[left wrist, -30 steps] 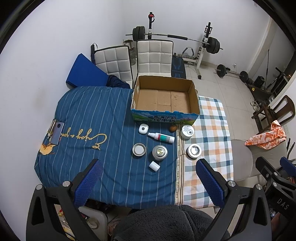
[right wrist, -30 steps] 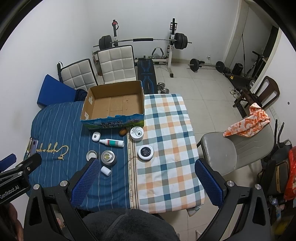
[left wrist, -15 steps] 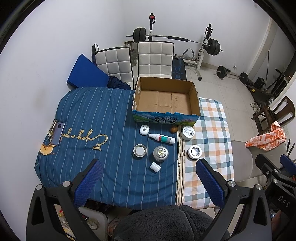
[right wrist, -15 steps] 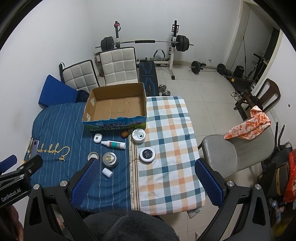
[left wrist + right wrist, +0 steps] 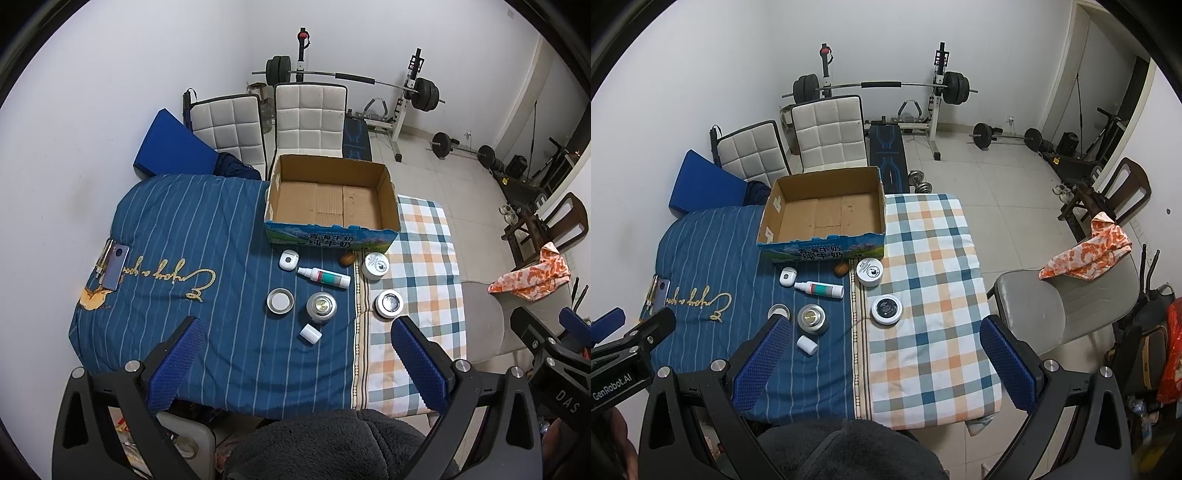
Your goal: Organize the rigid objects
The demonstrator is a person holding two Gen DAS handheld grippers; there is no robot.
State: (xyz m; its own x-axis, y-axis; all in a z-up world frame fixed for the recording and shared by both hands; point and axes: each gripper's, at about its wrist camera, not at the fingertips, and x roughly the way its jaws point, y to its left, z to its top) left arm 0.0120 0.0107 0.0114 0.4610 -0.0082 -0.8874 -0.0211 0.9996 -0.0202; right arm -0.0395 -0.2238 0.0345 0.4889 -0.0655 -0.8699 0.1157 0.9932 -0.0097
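Observation:
An empty cardboard box [image 5: 332,199] [image 5: 827,214] stands at the far side of the covered table. In front of it lie a white earbud case [image 5: 288,259], a white spray bottle [image 5: 325,277] [image 5: 820,289], a small brown nut-like object [image 5: 347,259], a white jar [image 5: 375,266] [image 5: 870,272], a black-topped tin [image 5: 389,303] [image 5: 886,309], a silver lid [image 5: 280,301], a metal tin [image 5: 321,307] [image 5: 812,319] and a small white cap [image 5: 310,333] [image 5: 807,345]. My left gripper [image 5: 295,363] and right gripper [image 5: 886,360] are open, empty, high above the near table edge.
A phone [image 5: 114,267] lies at the left table edge. Two white chairs [image 5: 310,118] stand behind the box, a grey chair [image 5: 1063,310] with an orange cloth to the right. Weight bench and barbells stand at the back.
Both grippers have risen and pulled back slightly, so the table looks a little smaller and lower. Nothing on the table has moved.

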